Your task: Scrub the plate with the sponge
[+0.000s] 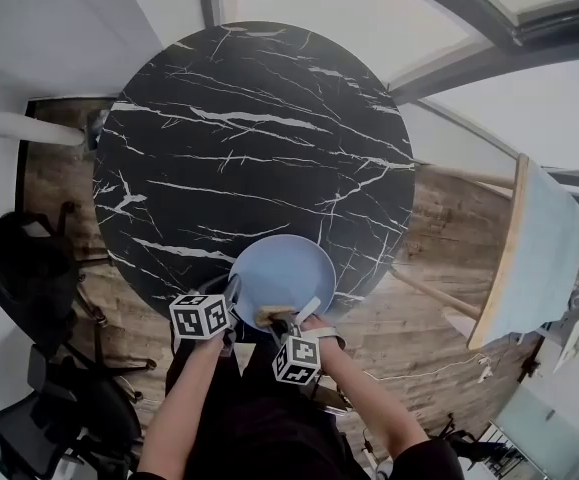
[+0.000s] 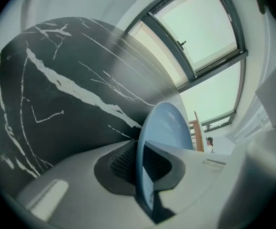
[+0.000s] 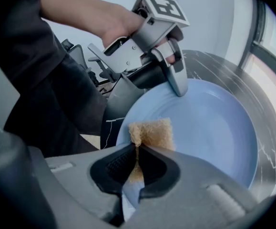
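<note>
Plate [image 1: 281,278]: pale blue, round and shallow, at the near edge of the bench, its near rim hanging out past the edge towards me.
Right gripper [image 3: 137,163]: closest to me; its jaws are clamped on the sponge, pinching it thin between the pads.
Sponge [image 3: 152,132]: tan and rough, free end sticking out beyond the jaws and lying on the plate's near inner face.
Left gripper [image 2: 140,163]: jaws clamped on the plate's rim, one pad on each face, so I see the plate edge-on between them.
Plate handling: I judge it stiff, smooth and breakable, likely slippery once rubbed, and light enough for a rim pinch. The rim is the only place to take it; a bite deeper over the lip would resist twisting better.
Sponge handling: soft and springy, so I expect it to fold under pressure; a hold close to its working end gives me firmer strokes.
Lift: I cannot tell whether the plate rests on the bench or is tipped up off it.
Bench [image 1: 249,128]: round, black marble with white veins, bare beyond the plate.
Beyond: wooden floor [image 1: 439,238] and large windows [image 2: 199,32].
</note>
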The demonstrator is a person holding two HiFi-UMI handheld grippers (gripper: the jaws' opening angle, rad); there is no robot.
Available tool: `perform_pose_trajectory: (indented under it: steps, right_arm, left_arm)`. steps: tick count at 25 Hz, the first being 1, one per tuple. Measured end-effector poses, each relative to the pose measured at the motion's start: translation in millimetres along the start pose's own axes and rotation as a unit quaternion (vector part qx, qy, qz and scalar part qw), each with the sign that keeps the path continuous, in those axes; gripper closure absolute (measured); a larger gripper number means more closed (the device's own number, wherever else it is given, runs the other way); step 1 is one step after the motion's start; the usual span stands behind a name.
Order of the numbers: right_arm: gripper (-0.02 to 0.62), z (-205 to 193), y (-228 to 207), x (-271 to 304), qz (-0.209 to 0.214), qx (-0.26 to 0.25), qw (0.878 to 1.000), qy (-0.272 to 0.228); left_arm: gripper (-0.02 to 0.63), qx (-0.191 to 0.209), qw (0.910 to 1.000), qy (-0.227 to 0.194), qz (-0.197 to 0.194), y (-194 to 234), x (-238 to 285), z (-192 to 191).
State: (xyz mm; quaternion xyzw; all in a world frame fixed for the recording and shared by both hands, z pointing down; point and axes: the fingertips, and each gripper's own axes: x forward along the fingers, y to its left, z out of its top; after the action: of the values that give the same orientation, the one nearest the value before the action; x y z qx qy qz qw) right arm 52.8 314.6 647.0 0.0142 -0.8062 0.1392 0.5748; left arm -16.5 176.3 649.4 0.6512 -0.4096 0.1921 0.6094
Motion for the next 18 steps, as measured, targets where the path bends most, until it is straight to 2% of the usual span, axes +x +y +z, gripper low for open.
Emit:
perform_pose_trajectory:
  steps: [2,4,7,9,14,18]
  right_arm:
    - [0.574,-9.7,5.4,-6.8,0.026,-0.008,1.000,0.016]
    - [0.572,-11.8,-1.0,-21.5,0.027,-0.004,1.000,-0.003]
    - [0.572,-4.0,-44.0,-53.3,-0.032,0.050,0.996,-0.060]
    - [0.574,1.7,-82.3,-65.8,-0.079,0.079,0.991,-0.079]
    - [0.574,11.2,-158.5,-58.2,-0.152,0.098,0.981,-0.074]
    - [0.572,9.5,-186.3,-43.2,-0.180,0.101,0.977,-0.045]
  left_arm:
    - [0.578,0.018,0.9998,0.008,0.002,-2.7,1.2,-0.7]
    - [0.580,0.038,0.9991,0.015,0.005,-4.7,1.4,-0.2]
    - [0.581,0.049,0.9986,0.021,0.001,-6.9,1.5,0.8]
    - [0.581,0.050,0.9985,0.021,-0.002,-6.6,1.7,1.7]
    - [0.581,0.053,0.9984,0.022,-0.004,-7.1,2.5,0.7]
    - [0.583,0.052,0.9984,0.022,-0.007,-7.3,2.7,1.1]
